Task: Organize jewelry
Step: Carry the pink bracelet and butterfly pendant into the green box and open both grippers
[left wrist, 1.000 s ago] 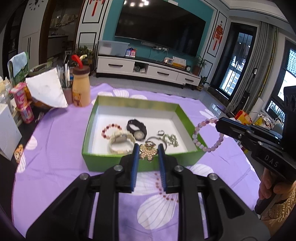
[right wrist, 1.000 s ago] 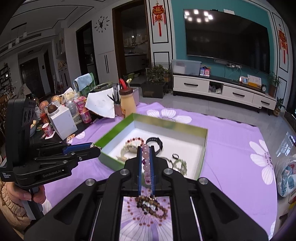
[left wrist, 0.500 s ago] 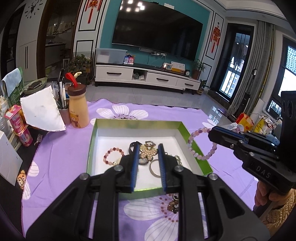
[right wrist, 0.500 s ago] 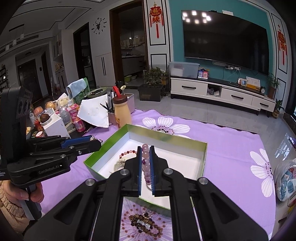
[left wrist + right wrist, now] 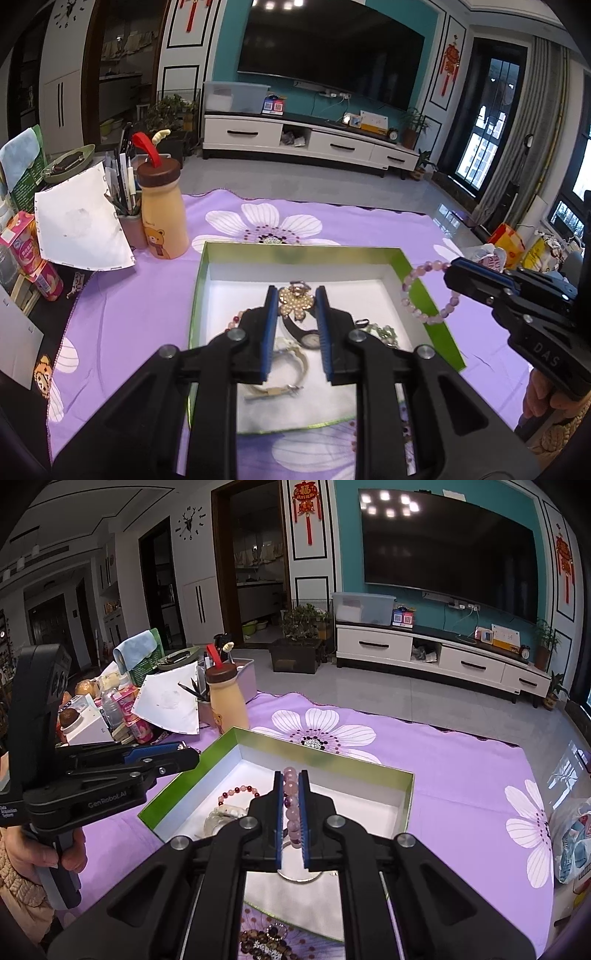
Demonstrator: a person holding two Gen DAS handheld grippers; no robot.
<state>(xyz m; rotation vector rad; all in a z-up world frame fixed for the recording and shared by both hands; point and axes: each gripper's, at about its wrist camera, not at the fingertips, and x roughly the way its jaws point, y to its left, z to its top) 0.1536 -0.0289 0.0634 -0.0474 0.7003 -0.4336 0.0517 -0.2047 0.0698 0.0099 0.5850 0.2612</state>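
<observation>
A green box with a white inside (image 5: pixel 221 273) (image 5: pixel 369 808) sits on the purple flowered cloth. My left gripper (image 5: pixel 296 299) is shut on a gold pearl flower brooch (image 5: pixel 295 303) and holds it above the box. My right gripper (image 5: pixel 290 781) is shut on a pale purple bead bracelet (image 5: pixel 291 805), which hangs over the box's right edge in the left wrist view (image 5: pixel 424 291). In the box lie a red bead bracelet (image 5: pixel 240 790), a black watch (image 5: pixel 306 336), a cream bangle (image 5: pixel 291 360) and a green chain (image 5: pixel 380 330).
A brown bead piece (image 5: pixel 266 941) lies on the cloth in front of the box. A yellow bear bottle (image 5: pixel 162 218), a pen cup (image 5: pixel 129 221), a white paper (image 5: pixel 81 225) and pink cartons (image 5: pixel 26 243) stand at the left.
Both grippers have moved forward over the box, each still holding its piece. The brooch now hangs over the box's middle and the bracelet over its right edge.
</observation>
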